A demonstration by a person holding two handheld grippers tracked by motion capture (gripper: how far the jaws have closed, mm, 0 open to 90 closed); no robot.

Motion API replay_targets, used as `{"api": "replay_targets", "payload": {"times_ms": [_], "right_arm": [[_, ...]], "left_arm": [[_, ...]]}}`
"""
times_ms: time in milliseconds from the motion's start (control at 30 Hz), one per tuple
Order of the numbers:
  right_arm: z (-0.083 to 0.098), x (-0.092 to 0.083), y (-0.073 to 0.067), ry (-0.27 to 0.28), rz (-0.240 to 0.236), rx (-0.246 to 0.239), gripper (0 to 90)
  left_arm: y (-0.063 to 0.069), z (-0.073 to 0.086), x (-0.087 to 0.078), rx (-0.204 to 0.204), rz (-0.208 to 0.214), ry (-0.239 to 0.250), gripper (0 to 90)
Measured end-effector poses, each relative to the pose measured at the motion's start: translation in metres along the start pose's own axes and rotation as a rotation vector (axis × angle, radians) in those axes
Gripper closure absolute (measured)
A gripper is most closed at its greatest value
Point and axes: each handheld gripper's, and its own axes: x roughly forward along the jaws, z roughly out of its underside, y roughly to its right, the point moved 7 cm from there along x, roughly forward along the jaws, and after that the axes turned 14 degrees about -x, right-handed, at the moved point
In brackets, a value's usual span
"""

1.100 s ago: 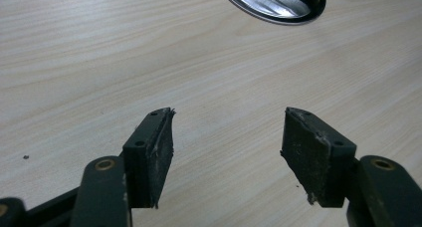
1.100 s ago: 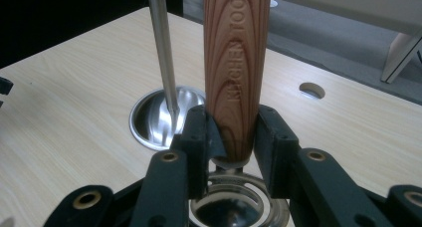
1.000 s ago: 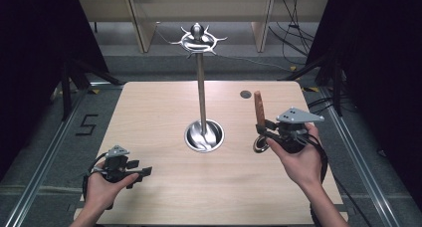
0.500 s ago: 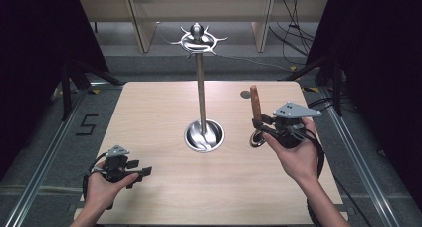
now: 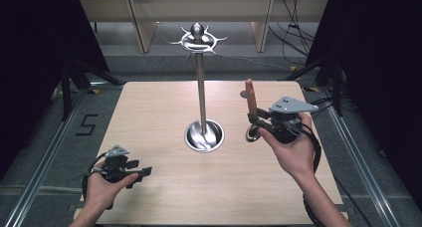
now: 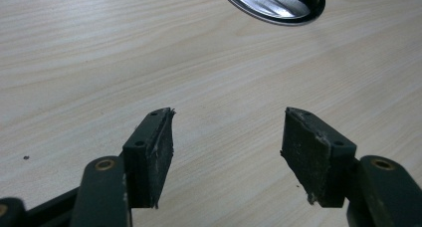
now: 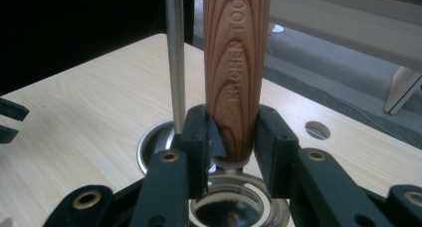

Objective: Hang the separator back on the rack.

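Overhead, the high view shows a light wooden surface [image 5: 164,117] with a chrome stand [image 5: 201,87] rising from a round base near its centre; a ring of curved hooks crowns the pole. At about 4 o'clock from the base, the person's right hand [image 5: 293,155] carries the right claw [image 5: 255,118], which pinches a kitchen tool [image 5: 251,100] by its wooden handle. The handle stands nearly upright, and the tool's shiny metal end hangs below the jaws, just above the surface. A small dark hole [image 5: 243,94] lies at 12 o'clock from this claw. At about 7 o'clock from the base, well apart from it, the left hand [image 5: 102,184] holds the left claw [image 5: 144,172] low over the surface.

From the left claw's own view, its two jaws are spread wide with bare wood grain between them (nothing is gripped). The stand's polished base shows at 12 o'clock.

From the right claw's own view, both jaws press against the handle's lower end, which bears the embossed words "KITCHEN TOO…". A round metal part gleams beneath the jaws. The stand's pole rises at 11 o'clock, just beyond the handle.
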Motion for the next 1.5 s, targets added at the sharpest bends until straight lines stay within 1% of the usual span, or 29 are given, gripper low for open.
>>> {"api": "replay_targets", "payload": {"times_ms": [67,133,167,267,300,333,400,433,467,500,533,567,600,633,667,767,833,867,933,967,1000,1033,1067,1200,1267,1300,1400,1467,1500], "right_arm": [[-0.002,0.001,0.0,0.004,-0.011,-0.001,69.5],[-0.004,0.002,0.0,0.013,-0.001,0.002,69.5],[-0.004,0.002,0.001,0.006,-0.007,-0.006,69.5],[-0.007,0.004,0.003,0.021,-0.005,-0.036,69.5],[-0.008,0.005,0.001,0.026,-0.016,-0.016,69.5],[-0.009,0.005,0.001,0.029,-0.018,-0.015,69.5],[-0.011,0.005,0.003,0.027,-0.005,-0.023,69.5],[-0.012,0.005,0.002,0.03,-0.007,-0.017,69.5],[-0.014,0.007,0.003,0.045,-0.015,-0.039,69.5],[-0.014,0.006,0.002,0.031,-0.013,-0.022,69.5],[-0.015,0.006,0.002,0.032,-0.013,-0.019,69.5],[-0.016,0.006,0.002,0.033,-0.009,-0.023,69.5],[-0.017,0.006,0.003,0.036,-0.008,-0.034,69.5],[-0.017,0.006,0.001,0.031,-0.012,-0.01,69.5],[-0.019,0.008,0.002,0.04,-0.012,-0.024,69.5],[-0.02,0.008,0.001,0.033,-0.013,-0.006,69.5],[-0.021,0.009,0.001,0.04,-0.019,-0.017,69.5],[-0.021,0.009,0.001,0.039,-0.014,-0.009,69.5],[-0.024,0.011,0.003,0.053,-0.018,-0.043,69.5],[-0.024,0.009,0.003,0.042,-0.009,-0.03,69.5],[-0.026,0.01,0.003,0.052,-0.011,-0.044,69.5],[-0.027,0.009,0.002,0.041,-0.018,-0.024,69.5],[-0.028,0.011,0.003,0.056,-0.011,-0.04,69.5],[-0.031,0.011,0.003,0.057,-0.018,-0.041,69.5],[-0.032,0.012,0.001,0.056,-0.023,-0.023,69.5],[-0.033,0.012,0.003,0.061,-0.02,-0.042,69.5],[-0.034,0.013,0.002,0.066,-0.024,-0.034,69.5],[-0.035,0.013,0.003,0.063,-0.015,-0.047,69.5],[-0.036,0.013,0.002,0.067,-0.02,-0.043,69.5]], "left_arm": [[0.0,0.0,0.0,-0.001,0.004,-0.004,36.5],[0.0,0.0,-0.001,0.005,-0.002,-0.002,36.4],[0.0,0.0,-0.001,0.006,-0.003,-0.004,36.4],[0.0,0.0,0.0,0.0,0.004,-0.005,36.4],[0.0,0.0,-0.001,0.006,-0.003,-0.003,36.4],[0.0,0.0,-0.001,0.007,-0.003,-0.005,36.4],[0.0,0.0,-0.001,0.005,-0.003,-0.002,36.4],[0.0,0.0,0.0,0.003,-0.002,-0.001,36.4],[0.0,0.0,0.0,0.003,-0.002,0.0,36.4],[0.0,0.0,0.0,0.002,-0.002,0.001,36.4],[0.0,0.0,0.0,0.002,-0.001,0.001,36.4],[0.002,-0.001,0.001,-0.015,0.0,0.017,36.4],[0.002,-0.001,0.001,-0.015,0.001,0.017,36.4],[0.0,0.0,-0.001,0.006,-0.002,-0.003,36.4],[0.0,0.0,0.0,0.004,-0.001,-0.001,36.4],[0.0,0.0,0.0,0.001,-0.001,0.003,36.4],[0.001,0.0,0.0,0.0,0.0,0.003,36.4],[0.0,0.0,0.0,0.002,-0.001,0.005,36.4],[0.0,0.0,0.0,0.003,-0.001,0.003,36.4],[0.0,0.0,0.0,0.001,0.0,0.003,36.4],[0.0,0.0,0.0,0.001,0.0,0.001,36.4],[0.001,0.0,0.0,0.001,0.0,0.003,36.4],[0.0,0.0,0.0,0.001,0.0,0.002,36.4],[0.0,0.0,0.0,0.003,0.0,-0.001,36.4],[0.0,0.0,0.0,0.003,0.0,0.0,36.5],[0.0,0.0,0.0,0.003,0.0,0.001,36.5],[0.0,-0.001,0.0,0.0,-0.003,0.01,36.5],[0.0,-0.001,0.0,-0.002,-0.003,0.011,36.4],[0.0,-0.001,0.0,0.002,-0.001,0.005,36.4]]}}
